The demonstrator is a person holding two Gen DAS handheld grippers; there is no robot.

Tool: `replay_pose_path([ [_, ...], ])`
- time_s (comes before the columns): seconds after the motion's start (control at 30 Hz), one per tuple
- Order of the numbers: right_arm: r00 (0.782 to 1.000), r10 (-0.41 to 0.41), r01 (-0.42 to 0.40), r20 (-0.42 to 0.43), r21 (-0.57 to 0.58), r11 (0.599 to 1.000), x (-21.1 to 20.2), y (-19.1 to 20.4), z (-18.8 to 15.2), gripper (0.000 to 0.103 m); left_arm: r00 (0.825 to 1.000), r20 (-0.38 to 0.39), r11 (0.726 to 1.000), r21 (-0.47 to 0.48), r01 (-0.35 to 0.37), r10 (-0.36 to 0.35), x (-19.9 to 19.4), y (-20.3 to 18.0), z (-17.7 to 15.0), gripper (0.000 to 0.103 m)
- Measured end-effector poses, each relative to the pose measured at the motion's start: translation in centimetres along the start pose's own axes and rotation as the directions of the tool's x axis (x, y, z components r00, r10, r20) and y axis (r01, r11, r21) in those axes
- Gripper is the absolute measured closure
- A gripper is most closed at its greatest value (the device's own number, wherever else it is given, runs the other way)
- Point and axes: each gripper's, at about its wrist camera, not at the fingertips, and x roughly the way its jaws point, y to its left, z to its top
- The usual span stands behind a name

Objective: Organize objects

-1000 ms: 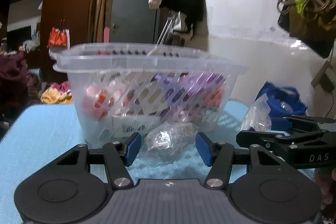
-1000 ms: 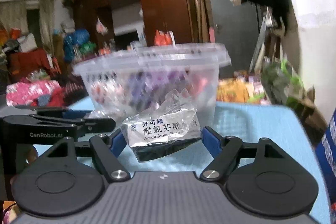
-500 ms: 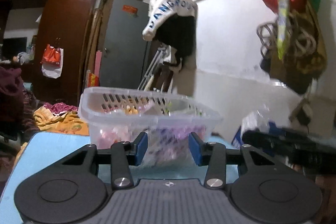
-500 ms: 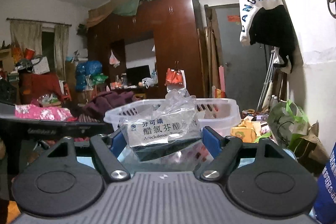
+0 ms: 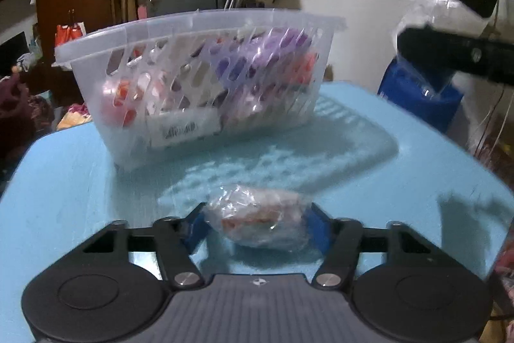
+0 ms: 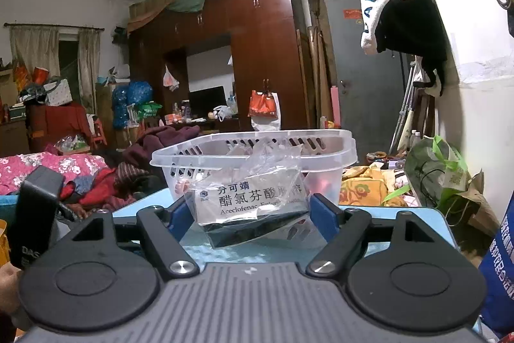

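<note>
On table (image 5: 64,182): slotted basket (image 5: 199,31) holding packets.

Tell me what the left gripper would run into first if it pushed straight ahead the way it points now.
The small clear packet with orange contents, already between the fingers of the left gripper as its jaws open. Beyond that lies bare blue tabletop, then probably the slotted clear basket, though depth is hard to judge.
</note>
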Motion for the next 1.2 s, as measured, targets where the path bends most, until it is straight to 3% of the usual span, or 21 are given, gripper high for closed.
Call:
replay_pose_path([
  [0.07, 1.0, -0.001, 0.001, 0.003, 0.003, 1.0, -0.1, 0.0, 0.0, 0.024, 0.999, 0.037, 1.0, 0.002, -0.021, 0.021, -0.8, -0.1, -0.3, 0.038],
  [0.17, 0.999, -0.004, 0.004, 0.034, 0.003, 1.0, -0.1, 0.2, 0.8, 0.024, 0.991, 0.136, 0.999, -0.052, 0.011, -0.004, -3.4, 1.0, 0.7, 0.038],
  [0.3, 0.994, -0.032, 0.038, 0.106, -0.057, 0.998, 1.6, 1.5, 4.4, 0.024, 0.945, 0.325, 0.989, -0.148, 0.018, 0.031, -7.9, 3.3, 5.9, 0.038],
  [0.37, 0.991, -0.092, 0.103, 0.097, -0.114, 0.988, 4.2, 2.1, 6.5, 0.024, 0.927, 0.367, 0.987, -0.159, -0.023, 0.08, -8.5, 4.2, 9.5, 0.038],
  [0.47, 0.994, -0.095, 0.101, 0.049, -0.144, 0.984, 8.5, 1.7, 8.6, 0.023, 0.935, 0.321, 0.977, -0.192, -0.092, 0.151, -6.4, 6.1, 14.1, 0.037],
  [0.5, 0.994, -0.104, 0.109, 0.044, -0.146, 0.983, 9.7, 1.5, 8.8, 0.018, 0.946, 0.288, 0.974, -0.206, -0.091, 0.149, -5.2, 6.9, 15.0, 0.035],
  [0.53, 0.991, -0.125, 0.132, 0.055, -0.159, 0.978, 10.7, 1.4, 8.7, 0.0, 0.956, 0.256, 0.973, -0.215, -0.086, 0.141, -4.0, 7.7, 15.5, 0.025],
  [0.57, 0.987, -0.151, 0.16, 0.061, -0.179, 0.971, 11.3, 1.5, 8.4, 0.0, 0.965, 0.225, 0.97, -0.229, -0.084, 0.137, -2.7, 8.3, 15.6, 0.015],
  [0.63, 0.984, -0.175, 0.178, 0.034, -0.226, 0.958, 12.3, 1.8, 8.0, 0.0, 0.974, 0.175, 0.966, -0.241, -0.097, 0.142, -0.9, 9.2, 15.2, 0.014],
  [0.7, 0.987, -0.164, 0.161, 0.005, -0.213, 0.964, 11.8, 1.7, 7.4, 0.0, 0.971, 0.192, 0.97, -0.225, -0.097, 0.142, -0.6, 9.4, 14.0, 0.014],
  [0.73, 0.99, -0.144, 0.14, -0.003, -0.201, 0.97, 11.2, 1.7, 7.2, 0.0, 0.966, 0.215, 0.972, -0.214, -0.097, 0.144, -0.9, 9.3, 13.4, 0.011],
  [0.77, 0.993, -0.122, 0.119, -0.004, -0.191, 0.974, 10.5, 1.7, 7.0, 0.0, 0.962, 0.225, 0.971, -0.212, -0.107, 0.155, -1.2, 9.2, 12.9, 0.0],
  [0.8, 0.993, -0.115, 0.112, -0.002, -0.187, 0.976, 9.9, 1.8, 6.8, 0.0, 0.961, 0.224, 0.971, -0.21, -0.118, 0.165, -1.6, 9.1, 12.5, 0.0],
  [0.93, 0.982, -0.183, 0.187, 0.04, -0.132, 0.974, 7.4, 2.4, 6.3, 0.0, 0.955, 0.245, 0.972, -0.202, -0.117, 0.166, -3.1, 8.9, 11.3, 0.0],
  [1.03, 0.965, -0.259, 0.262, 0.049, -0.073, 0.962, 6.2, 2.1, 6.0, 0.0, 0.945, 0.244, 0.965, -0.2, -0.17, 0.217, -4.5, 8.5, 10.6, 0.0],
  [1.1, 0.963, -0.268, 0.27, 0.043, -0.052, 0.962, 5.3, 2.1, 5.7, 0.0, 0.939, 0.245, 0.962, -0.19, -0.197, 0.241, -5.3, 8.1, 10.1, 0.0],
  [1.2, 0.967, -0.255, 0.255, 0.019, -0.057, 0.965, 4.4, 1.9, 5.5, 0.0, 0.949, 0.221, 0.966, -0.174, -0.19, 0.226, -6.2, 7.5, 9.6, 0.0],
])
